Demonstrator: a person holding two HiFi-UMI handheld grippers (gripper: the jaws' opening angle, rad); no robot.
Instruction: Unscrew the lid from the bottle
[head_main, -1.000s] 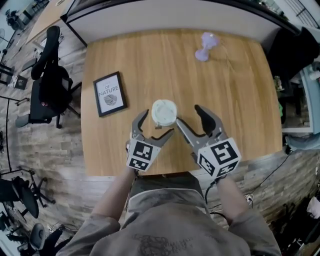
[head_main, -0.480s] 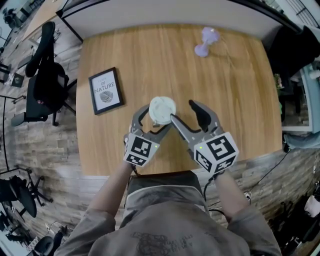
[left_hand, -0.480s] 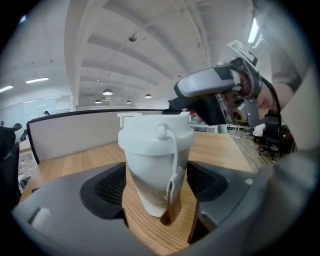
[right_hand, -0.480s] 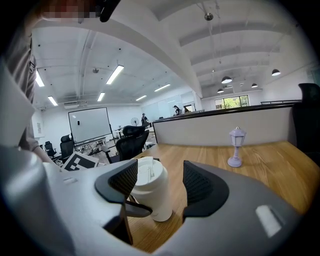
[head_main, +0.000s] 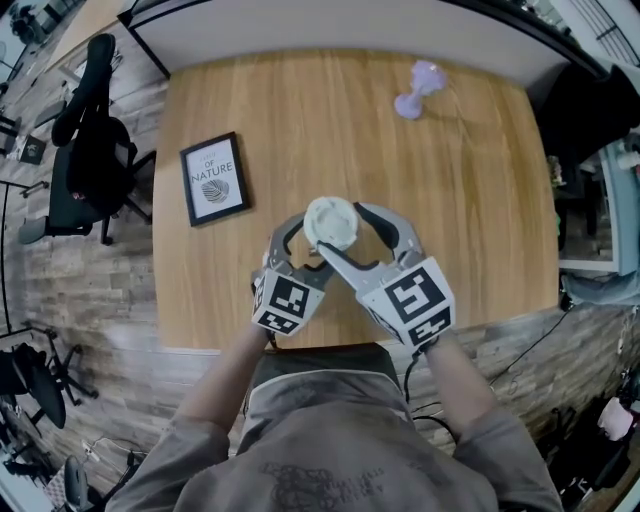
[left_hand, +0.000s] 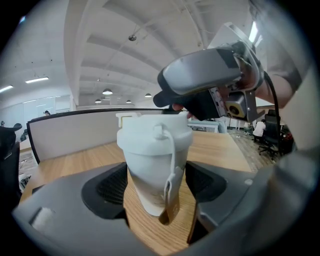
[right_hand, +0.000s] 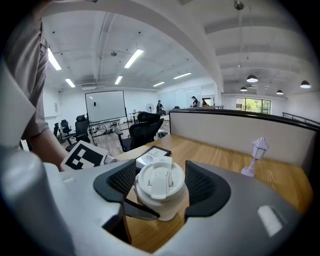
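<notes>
A light wooden worktop (head_main: 450, 220) carries a black-framed print reading "OF NATURE" (head_main: 215, 180) at its left and a small lilac lantern ornament (head_main: 417, 89) near its far right corner, well apart, while a black office chair (head_main: 95, 160) stands on the plank-pattern floor (head_main: 70, 290) beside the left edge.

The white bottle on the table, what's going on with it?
A person is working on the bottle, which stands upright on the wooden table, with one tool in each hand. The left tool has just been closing its jaws on the bottle's body, and its pads now sit against both sides. The right tool straddles the lid with its jaws open, apparently not clamped yet. The lid is on, so the unscrewing has not begun.
</notes>
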